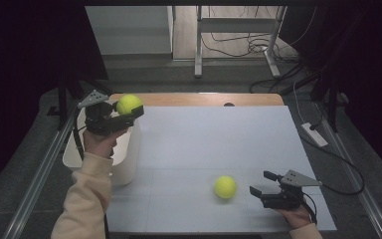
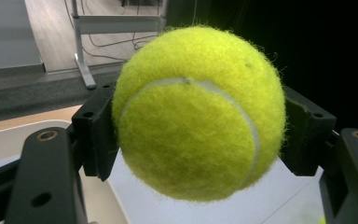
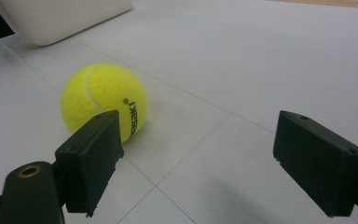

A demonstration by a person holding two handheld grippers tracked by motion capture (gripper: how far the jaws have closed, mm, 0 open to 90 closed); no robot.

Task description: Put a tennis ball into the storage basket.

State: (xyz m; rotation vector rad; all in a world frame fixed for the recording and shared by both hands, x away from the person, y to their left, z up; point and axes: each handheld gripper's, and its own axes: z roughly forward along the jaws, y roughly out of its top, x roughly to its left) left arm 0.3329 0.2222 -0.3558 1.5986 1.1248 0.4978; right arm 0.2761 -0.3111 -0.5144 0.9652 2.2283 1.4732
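My left gripper [image 1: 129,108] is shut on a yellow tennis ball [image 1: 129,104] and holds it in the air above the far rim of a white bin [image 1: 129,167] at the table's left. In the left gripper view that ball [image 2: 198,112] is squeezed between both black pads [image 2: 98,135]. A second tennis ball [image 1: 225,187] lies on the white table near the front. My right gripper [image 1: 258,183] rests low just right of it, jaws open and apart from it. In the right gripper view this ball [image 3: 104,101] sits ahead, beyond the left jaw.
The white table top [image 1: 214,139] has a wooden strip along its far edge. Metal rails run along both sides. A table frame and cables [image 1: 238,45] lie on the floor beyond; a power strip [image 1: 314,134] is at the right.
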